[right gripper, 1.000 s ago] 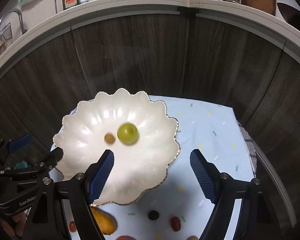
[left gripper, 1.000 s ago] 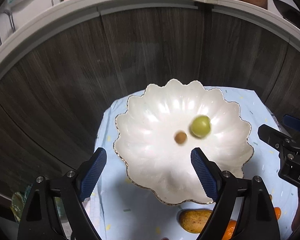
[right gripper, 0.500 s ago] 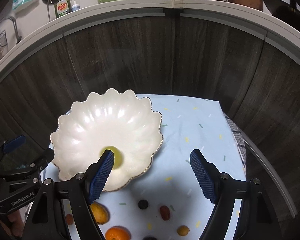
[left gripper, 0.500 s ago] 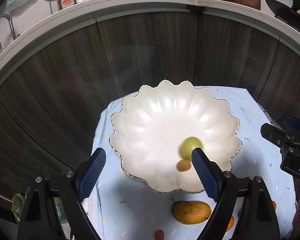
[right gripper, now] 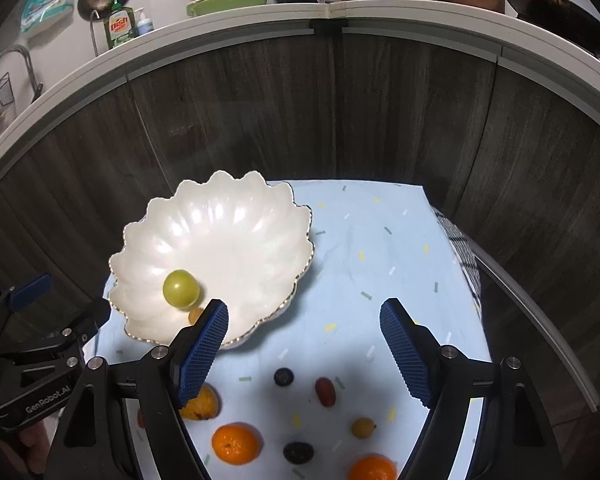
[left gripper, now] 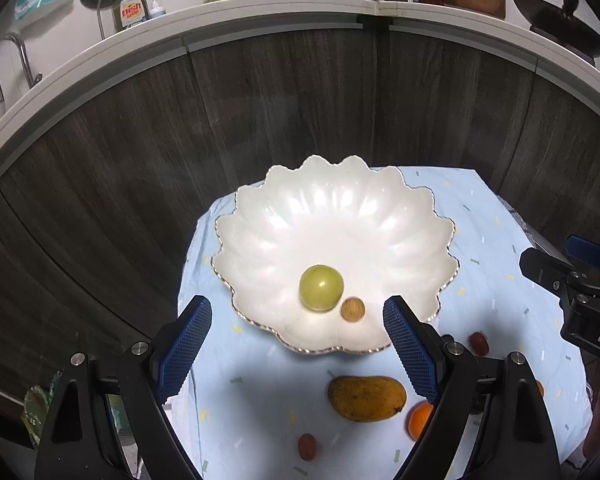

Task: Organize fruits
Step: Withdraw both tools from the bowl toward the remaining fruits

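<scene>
Bowl (left gripper: 380, 216): white, scalloped, gilt-edged; set on far left part of pale blue cloth (right gripper: 380, 248), against dark cabinet fronts. Holds two pieces only, both low on near slope: green round fruit (left gripper: 321, 288) and small brown fruit (left gripper: 353, 309), side by side, just touching or nearly so. Judged resting where curve of bowl lets them settle.

Loose fruit, on cloth near side of bowl, not yet collected:
- mango (left gripper: 366, 398), lying flat, just beside bowl's near rim
- two oranges (right gripper: 236, 443) and (right gripper: 373, 469), the second cut by frame edge
- red oval fruit (right gripper: 325, 391) and dark round berry (right gripper: 283, 377), close together
- small yellow fruit (right gripper: 363, 428); dark fruit (right gripper: 298, 453) beside it
- small red fruit (left gripper: 307, 446), apart at left of cloth

Spread thin and well separated, presumably so each can be taken singly.

Left gripper (left gripper: 298, 354): jaws wide apart, nothing between pads, aimed down over bowl's near rim.

Right gripper (right gripper: 304, 350): jaws wide apart, nothing held; bare cloth framed between pads, loose fruit below. Judged poised for next pick, red oval fruit and dark round berry nearest its line.

Progress, as judged: early; most pieces outside bowl.

Handling note: round fruit likely to roll on cloth if nudged by one pad first.
</scene>
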`<move>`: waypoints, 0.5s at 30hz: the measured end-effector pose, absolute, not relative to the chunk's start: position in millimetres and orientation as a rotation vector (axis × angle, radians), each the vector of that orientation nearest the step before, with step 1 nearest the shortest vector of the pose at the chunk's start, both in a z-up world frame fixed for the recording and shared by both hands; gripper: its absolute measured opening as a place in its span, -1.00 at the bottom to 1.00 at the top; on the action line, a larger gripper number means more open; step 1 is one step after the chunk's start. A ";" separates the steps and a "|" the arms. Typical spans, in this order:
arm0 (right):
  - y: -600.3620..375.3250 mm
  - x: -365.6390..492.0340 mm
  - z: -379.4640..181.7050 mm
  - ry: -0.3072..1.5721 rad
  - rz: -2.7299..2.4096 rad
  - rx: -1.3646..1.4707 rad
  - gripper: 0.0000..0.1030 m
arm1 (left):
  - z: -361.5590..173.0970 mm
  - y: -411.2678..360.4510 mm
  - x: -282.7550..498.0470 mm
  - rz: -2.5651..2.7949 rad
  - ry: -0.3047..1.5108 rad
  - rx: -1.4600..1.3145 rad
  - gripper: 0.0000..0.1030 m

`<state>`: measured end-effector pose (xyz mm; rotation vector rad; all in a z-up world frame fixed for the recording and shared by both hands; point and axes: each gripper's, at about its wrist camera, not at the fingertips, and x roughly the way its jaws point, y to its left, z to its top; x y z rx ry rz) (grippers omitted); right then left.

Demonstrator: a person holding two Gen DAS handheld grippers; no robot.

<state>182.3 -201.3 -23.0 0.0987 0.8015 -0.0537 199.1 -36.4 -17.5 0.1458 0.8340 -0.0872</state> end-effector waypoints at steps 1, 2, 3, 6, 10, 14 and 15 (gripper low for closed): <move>-201.6 180.2 -23.0 0.800 -0.055 0.097 0.53 | -18.0 -36.6 197.5 -0.089 0.836 0.146 0.71; -202.1 177.8 -23.3 0.799 -0.056 0.095 0.53 | -18.7 -37.4 196.0 -0.091 0.838 0.148 0.71; -202.5 176.0 -23.6 0.799 -0.056 0.094 0.53 | -19.5 -38.1 194.5 -0.092 0.840 0.149 0.71; -203.7 170.5 -25.0 0.801 -0.057 0.096 0.53 | -22.1 -39.8 188.2 -0.094 0.845 0.150 0.71; -205.7 162.8 -29.1 0.809 -0.057 0.105 0.53 | -26.1 -42.0 181.1 -0.100 0.856 0.156 0.71; -207.6 156.4 -33.9 0.816 -0.061 0.111 0.53 | -29.8 -42.6 172.8 -0.099 0.856 0.171 0.71; -207.8 154.4 -35.3 0.819 -0.060 0.112 0.53 | -31.2 -42.4 170.9 -0.099 0.857 0.171 0.71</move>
